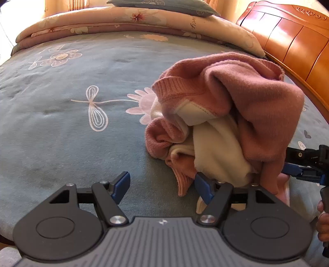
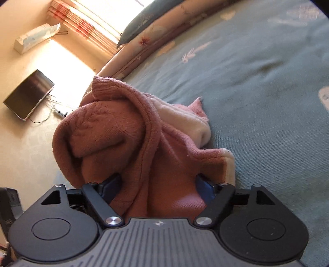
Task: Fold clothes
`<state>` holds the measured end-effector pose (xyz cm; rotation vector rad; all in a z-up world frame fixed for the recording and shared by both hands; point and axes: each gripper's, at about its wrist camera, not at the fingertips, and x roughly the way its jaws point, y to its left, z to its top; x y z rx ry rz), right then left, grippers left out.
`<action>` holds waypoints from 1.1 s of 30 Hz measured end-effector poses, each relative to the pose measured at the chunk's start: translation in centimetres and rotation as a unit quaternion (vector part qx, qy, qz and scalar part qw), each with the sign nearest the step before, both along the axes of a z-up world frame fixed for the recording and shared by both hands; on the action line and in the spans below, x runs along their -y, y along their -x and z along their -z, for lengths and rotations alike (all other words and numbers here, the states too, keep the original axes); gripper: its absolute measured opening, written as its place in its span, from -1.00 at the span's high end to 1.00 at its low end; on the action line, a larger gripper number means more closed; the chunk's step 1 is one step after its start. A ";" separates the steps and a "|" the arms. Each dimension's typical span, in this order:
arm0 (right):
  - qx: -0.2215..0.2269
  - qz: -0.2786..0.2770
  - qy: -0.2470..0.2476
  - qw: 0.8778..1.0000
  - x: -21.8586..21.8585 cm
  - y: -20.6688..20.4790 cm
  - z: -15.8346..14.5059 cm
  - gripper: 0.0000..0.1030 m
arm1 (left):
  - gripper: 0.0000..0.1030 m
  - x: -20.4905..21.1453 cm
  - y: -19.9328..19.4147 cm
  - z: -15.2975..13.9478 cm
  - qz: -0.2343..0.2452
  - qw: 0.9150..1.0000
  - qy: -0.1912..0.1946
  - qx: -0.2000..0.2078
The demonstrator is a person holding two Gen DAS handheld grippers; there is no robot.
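A pink knit garment with a cream lining point(image 1: 236, 106) lies crumpled in a heap on the blue-green flowered bedsheet point(image 1: 61, 123). My left gripper point(image 1: 162, 187) stands open just in front of the heap. Its right fingertip point(image 1: 202, 188) is against the garment's ribbed hem, and only sheet shows between the fingers. My right gripper point(image 2: 157, 188) is open wide, and a fold of the pink garment point(image 2: 127, 131) drapes loosely between its fingers without being pinched. In the left wrist view the right gripper point(image 1: 289, 162) reaches in from the right edge, under the heap's side.
A folded floral quilt point(image 1: 115, 22) and a dark pillow point(image 1: 164, 6) lie at the far end of the bed. A wooden headboard point(image 1: 292, 41) runs along the right. A person's hand point(image 1: 322, 221) holds the right gripper. Past the bed is a dark screen point(image 2: 28, 94).
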<state>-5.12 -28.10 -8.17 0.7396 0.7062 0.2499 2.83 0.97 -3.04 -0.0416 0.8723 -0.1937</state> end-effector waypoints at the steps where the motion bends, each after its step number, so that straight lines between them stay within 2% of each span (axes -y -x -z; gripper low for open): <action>1: 0.001 0.008 -0.006 1.000 0.0 0.3 0.1 -0.60 | -0.35 -0.1 0.1 0.0 0.000 1.000 0.000 0.001; 3: 0.007 0.015 -0.003 1.000 -0.1 0.9 -0.2 -0.55 | -0.35 -0.2 0.1 -0.2 -0.002 1.000 -0.001 0.003; 4: 0.014 0.017 0.004 1.000 -0.3 1.3 -0.5 -0.46 | -0.35 -0.2 0.0 -0.2 -0.003 1.000 -0.001 0.003; 6: 0.035 0.007 0.005 0.999 -0.4 1.5 -1.1 -0.16 | -0.35 -0.3 -0.1 -0.1 -0.007 1.000 -0.001 0.001; 7: 0.045 0.002 0.005 0.999 -0.5 1.6 -1.4 0.15 | -0.35 -0.4 0.0 -0.1 -0.008 1.000 0.000 0.000; 8: 0.050 -0.002 0.001 0.999 -0.5 1.4 -1.6 0.30 | -0.35 -0.4 0.0 0.0 -0.010 1.000 0.001 -0.001; 10: 0.055 -0.010 -0.011 0.998 -0.6 1.1 -1.7 0.34 | -0.35 -0.3 0.0 -0.1 -0.009 1.000 0.002 -0.001; 16: 0.021 0.002 -0.066 0.998 0.0 0.0 0.1 0.32 | -0.35 -0.2 0.1 -0.1 -0.005 1.000 -0.001 -0.001; 21: 0.016 0.005 -0.079 0.997 0.2 -0.7 0.0 0.31 | -0.35 0.2 0.1 0.1 0.000 1.000 -0.005 -0.006; 27: 0.007 0.011 -0.050 0.999 0.0 -1.3 -0.7 0.19 | -0.37 0.7 0.1 0.2 0.006 1.000 -0.012 -0.008; 29: 0.000 0.016 -0.043 0.999 0.4 -0.9 -0.5 0.05 | -0.37 0.8 0.1 0.2 0.007 1.000 -0.014 -0.008; 32: -0.018 0.032 0.015 0.999 0.4 -0.4 -1.4 -0.16 | -0.37 1.0 0.1 0.2 0.008 1.000 -0.017 -0.009; 33: -0.022 0.037 0.050 0.998 0.3 -0.3 -1.9 -0.22 | -0.37 1.1 0.0 0.3 0.009 1.000 -0.018 -0.009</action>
